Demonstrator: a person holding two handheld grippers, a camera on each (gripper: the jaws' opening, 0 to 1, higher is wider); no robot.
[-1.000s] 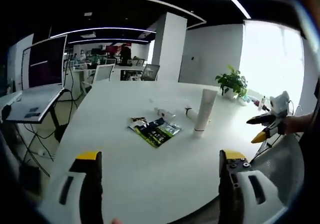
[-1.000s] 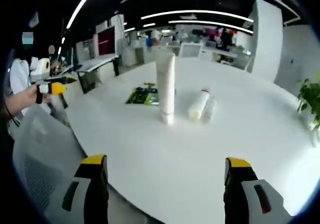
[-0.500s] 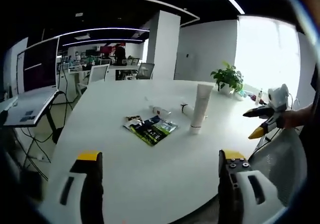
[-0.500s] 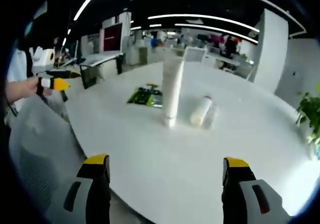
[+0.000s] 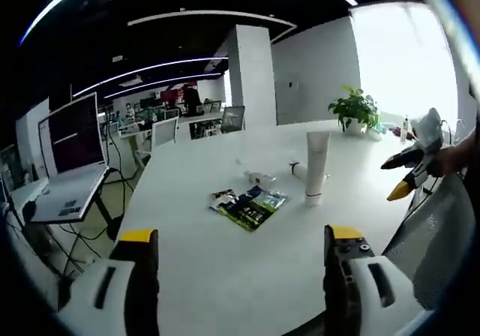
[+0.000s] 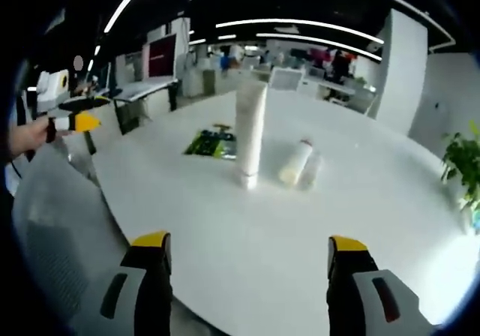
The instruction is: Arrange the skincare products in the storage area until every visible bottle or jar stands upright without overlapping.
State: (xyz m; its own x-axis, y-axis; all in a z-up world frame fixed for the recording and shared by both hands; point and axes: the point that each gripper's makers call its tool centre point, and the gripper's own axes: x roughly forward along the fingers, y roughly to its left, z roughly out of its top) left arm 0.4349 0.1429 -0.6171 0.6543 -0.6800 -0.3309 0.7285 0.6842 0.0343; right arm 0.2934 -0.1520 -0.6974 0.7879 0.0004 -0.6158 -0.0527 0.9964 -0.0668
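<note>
Both grippers are off the products, holding nothing. Left gripper (image 5: pixel 238 238): yellow-tipped jaws spread wide, empty, over the near edge of the large white round-edged table (image 5: pixel 225 261). Right gripper (image 6: pixel 247 242): same, jaws wide apart with nothing between them, over its own side of the table (image 6: pixel 300 231). Products sit mid-table, well apart from both grippers. The tall white squeeze tube (image 5: pixel 316 166) stands upright on its cap; in the right gripper view it (image 6: pixel 249 134) is just left of the small white bottle with a reddish cap (image 6: pixel 295 163), which lies on its side. A second small pale bottle (image 6: pixel 312 169) lies just beside that one, also down; I can't tell if the two touch. In the left gripper view one lying bottle (image 5: pixel 296 170) pokes out behind the tube, and another small pale item (image 5: pixel 259 177) lies near it, too blurred to identify. A flat dark green and black printed sachet pack (image 5: pixel 248 206) lies on the table left of the tube, apart from it; it shows in the right gripper view too (image 6: pixel 212 143). A potted green plant (image 5: pixel 357 111) is at the far table edge by the bright window. An open laptop on a stand (image 5: pixel 69 163) stands left of the table.
</note>
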